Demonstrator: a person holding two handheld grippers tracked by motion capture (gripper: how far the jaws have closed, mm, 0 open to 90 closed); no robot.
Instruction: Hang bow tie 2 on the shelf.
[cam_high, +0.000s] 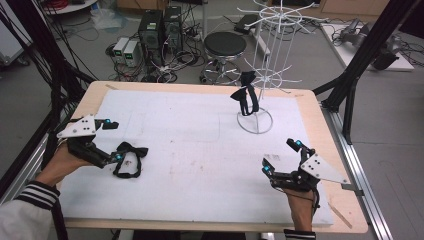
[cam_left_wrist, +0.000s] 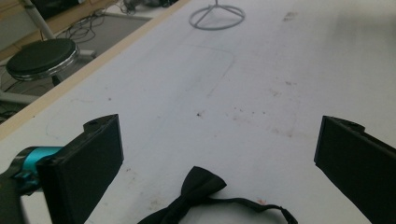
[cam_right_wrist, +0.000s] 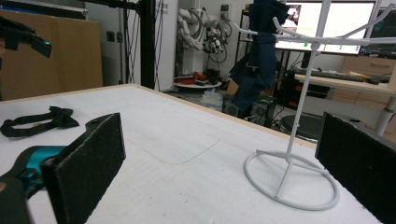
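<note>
Clearly the work in hand is hanging bow ties on the white wire rack (cam_high: 262, 70). One dark bow tie (cam_high: 245, 97) already hangs from a prong of the rack, its strap drooping toward the ring base, so the rack serves as the holder here and carries just that one piece as far as the pictures show.

A second black bow tie (cam_left_wrist: 196, 193) lies flat on the white table cover (cam_high: 190, 150), its strap curled in a loop beside the knot. In the left gripper view it sits low between the two black jaws, nearer their base than their tips and a little toward the left one. The left gripper (cam_high: 116, 141) has its jaws spread wide and holds nothing; neither pad touches the fabric. That wide spread and low angle look like a set-up for closing on the knot, the thickest and easiest part to pinch.

The right gripper (cam_high: 281, 156) also stands wide open and empty, hovering over the table. Its own view has the rack's ring base (cam_right_wrist: 289, 179) ahead between the jaws, nearer the right one, with the hung tie up above. Probably it waits there to steady the rack or to take the strap when the tie is brought over.
</note>
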